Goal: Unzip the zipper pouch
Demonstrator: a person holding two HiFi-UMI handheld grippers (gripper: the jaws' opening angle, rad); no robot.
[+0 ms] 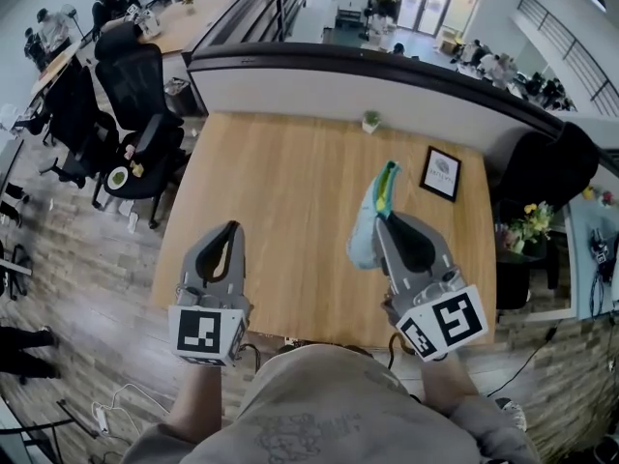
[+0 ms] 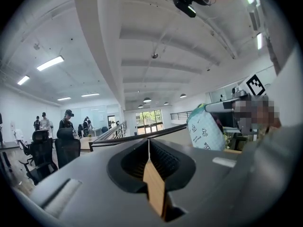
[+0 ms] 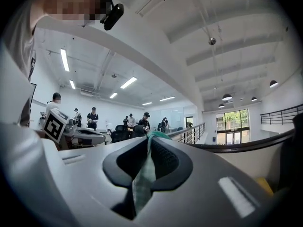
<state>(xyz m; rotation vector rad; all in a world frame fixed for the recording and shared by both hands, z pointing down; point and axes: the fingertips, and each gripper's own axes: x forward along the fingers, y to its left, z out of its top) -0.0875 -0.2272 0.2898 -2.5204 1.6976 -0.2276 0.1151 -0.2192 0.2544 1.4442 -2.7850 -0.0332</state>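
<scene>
Nearest the operator, the left gripper [image 1: 229, 230] is held level above the near edge of the desk [image 1: 280, 191]. Its jaws are fully together with nothing between them; the left gripper view shows only bare desk wood through the gap behind the tips.

The right gripper [image 1: 383, 222] is held level beside it, well apart from it. Its jaws are clamped on the zipper pouch [image 1: 368, 228], and the right gripper view shows the fabric pinched in the narrow slot between them.

The zipper pouch is pale blue with a green upper end. It stands on edge, raised clear of the desk, extending forward from the right jaws.

Farther back on the desk, a framed picture [image 1: 441, 173] lies to the right and a small potted plant [image 1: 370, 121] stands at the far edge.

Beyond the desk's left side stands a black office chair [image 1: 135, 90].
</scene>
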